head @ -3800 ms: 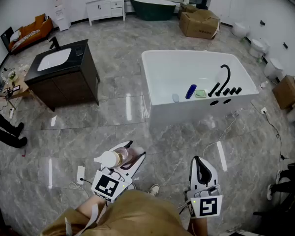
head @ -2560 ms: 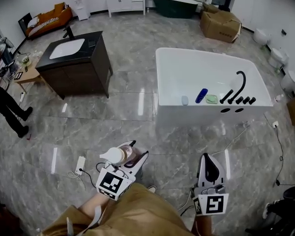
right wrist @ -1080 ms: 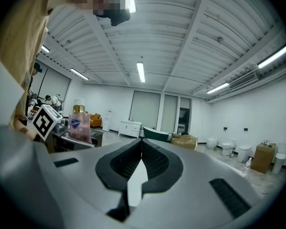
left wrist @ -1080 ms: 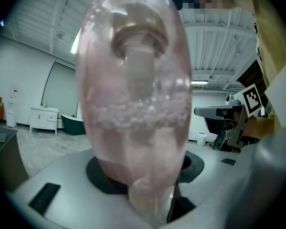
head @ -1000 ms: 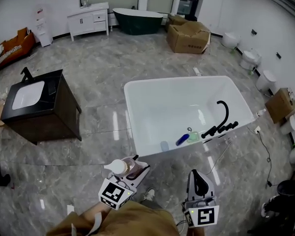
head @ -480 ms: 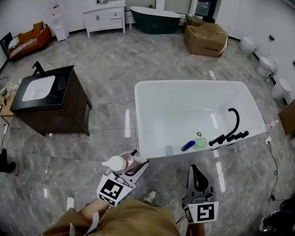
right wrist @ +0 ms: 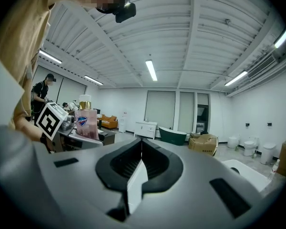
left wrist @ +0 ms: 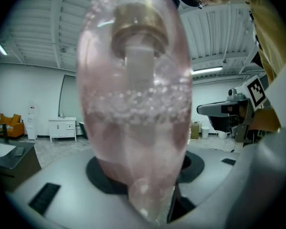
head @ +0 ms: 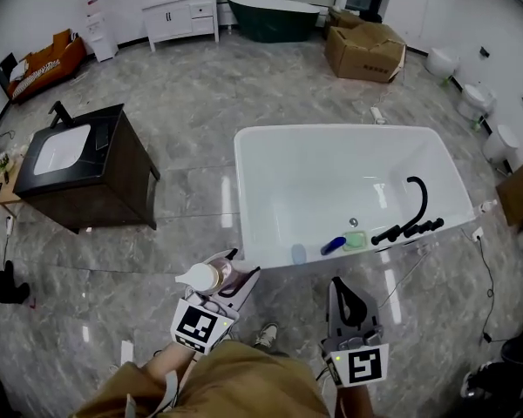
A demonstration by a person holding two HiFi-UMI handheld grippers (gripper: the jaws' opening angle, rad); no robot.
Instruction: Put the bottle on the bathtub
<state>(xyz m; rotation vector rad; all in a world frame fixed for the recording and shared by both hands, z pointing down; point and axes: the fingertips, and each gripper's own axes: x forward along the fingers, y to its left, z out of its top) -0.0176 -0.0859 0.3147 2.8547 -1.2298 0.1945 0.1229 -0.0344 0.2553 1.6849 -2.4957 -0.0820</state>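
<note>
My left gripper [head: 227,277] is shut on a clear pump bottle of pink liquid [head: 211,277] with a white pump top, held low at the left in the head view. The bottle [left wrist: 136,104] fills the left gripper view, and the right gripper view shows the bottle [right wrist: 87,123] upright with a blue label. My right gripper [head: 349,296] is shut and holds nothing; its jaws meet in the right gripper view [right wrist: 141,151]. The white bathtub [head: 270,264] stands just ahead of both grippers, its near rim about a hand's width beyond them.
On the tub's near ledge lie a pale blue item [head: 298,253], a blue bottle [head: 334,245] and a green soap [head: 356,239], beside a black faucet [head: 411,216]. A dark vanity with a sink [head: 78,168] stands left. Cardboard boxes [head: 364,52], toilets and a green tub are farther off.
The view has drawn nearer to the white bathtub over the last seconds. The left gripper keeps its hold on the bottle, and the right stays shut.
</note>
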